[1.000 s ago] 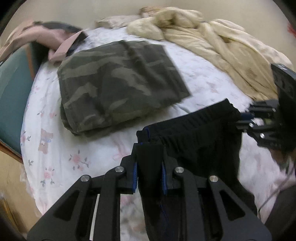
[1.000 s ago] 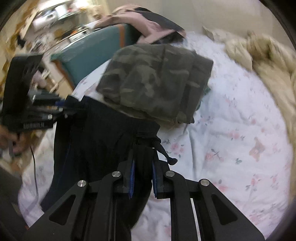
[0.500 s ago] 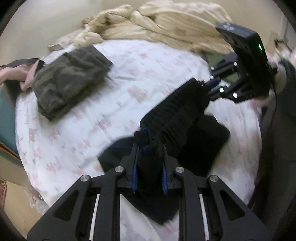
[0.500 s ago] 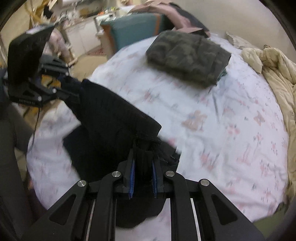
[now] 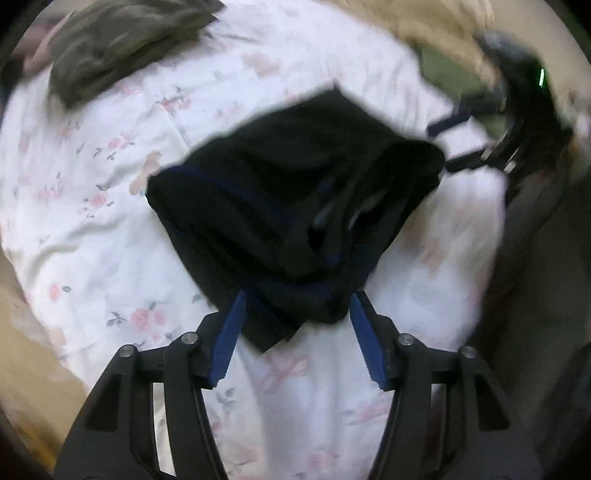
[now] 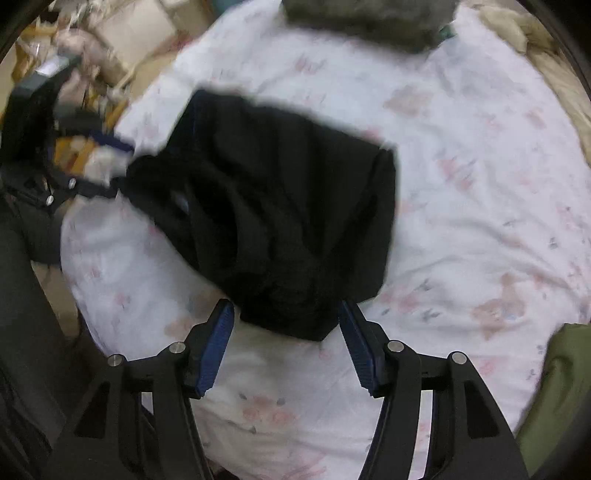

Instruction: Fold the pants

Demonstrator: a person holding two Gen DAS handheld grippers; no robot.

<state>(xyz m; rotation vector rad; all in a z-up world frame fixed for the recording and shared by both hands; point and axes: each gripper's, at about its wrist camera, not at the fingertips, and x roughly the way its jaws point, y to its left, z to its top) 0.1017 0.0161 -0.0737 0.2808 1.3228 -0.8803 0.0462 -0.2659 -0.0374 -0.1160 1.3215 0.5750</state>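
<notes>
The black pants (image 5: pixel 291 206) with blue side stripes lie in a loose folded heap on the floral bed sheet (image 5: pixel 92 229); they also show in the right wrist view (image 6: pixel 280 229). My left gripper (image 5: pixel 297 332) is open and empty, its jaws wide apart just short of the heap's near edge. My right gripper (image 6: pixel 286 339) is open and empty at the heap's near edge on its side. Each gripper appears blurred at the edge of the other's view: the right one (image 5: pixel 454 144) and the left one (image 6: pixel 99 162).
Folded camouflage pants (image 5: pixel 122 40) lie at the far side of the bed, also in the right wrist view (image 6: pixel 369 14). A beige blanket (image 5: pixel 424 22) is bunched at the far right. An olive cloth (image 6: pixel 554 387) lies at the bed's edge. Room clutter stands beyond the left edge.
Both grippers let go of the black pants and opened wide. The pants dropped onto the sheet in a heap, and both grippers pulled back toward the near edge.
</notes>
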